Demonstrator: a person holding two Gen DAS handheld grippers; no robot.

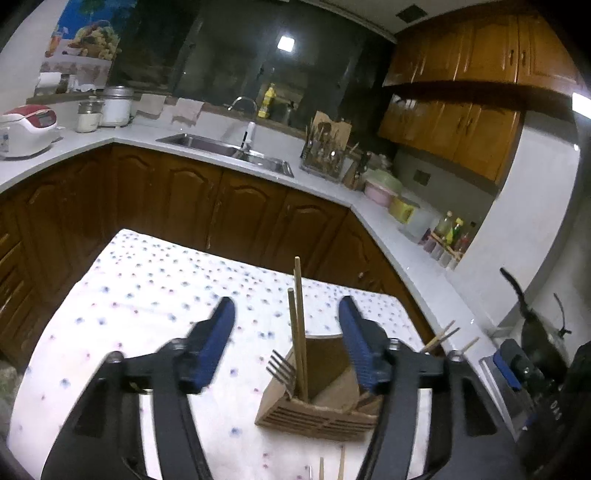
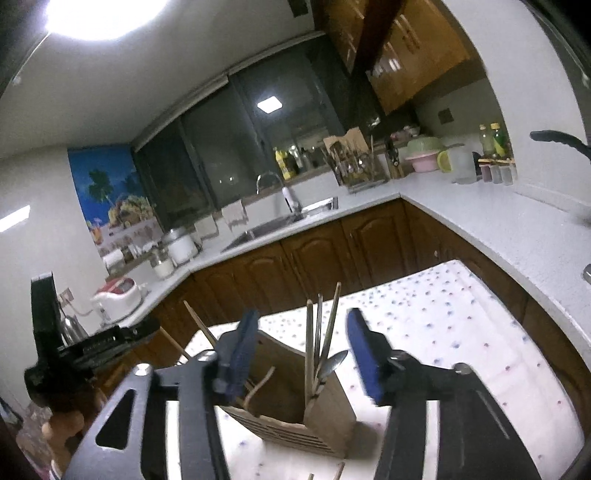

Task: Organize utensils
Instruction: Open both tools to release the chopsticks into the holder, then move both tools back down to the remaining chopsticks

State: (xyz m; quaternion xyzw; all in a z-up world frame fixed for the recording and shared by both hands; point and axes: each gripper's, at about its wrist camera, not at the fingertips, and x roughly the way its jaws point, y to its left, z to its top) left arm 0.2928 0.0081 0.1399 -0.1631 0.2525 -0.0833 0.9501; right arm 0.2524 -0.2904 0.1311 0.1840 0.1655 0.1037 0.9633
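The wooden holder (image 1: pixel 321 402) with chopsticks (image 1: pixel 299 325) stands just ahead of both open, empty grippers, left (image 1: pixel 286 314) and right (image 2: pixel 301 325).

- A white countertop (image 1: pixel 207 127) wraps around the far side of the room over dark wooden base cabinets (image 1: pixel 236 206).
- A steel sink (image 1: pixel 225 151) with a tap sits under a dark window (image 1: pixel 258 55).
- Wooden wall cabinets (image 1: pixel 476 51) hang at the far right.
- A bright ceiling light (image 2: pixel 96 14) glares overhead.
- A tropical poster (image 2: pixel 110 192) hangs at the far left.
- The near bench carries a white dotted cloth (image 1: pixel 147 288).
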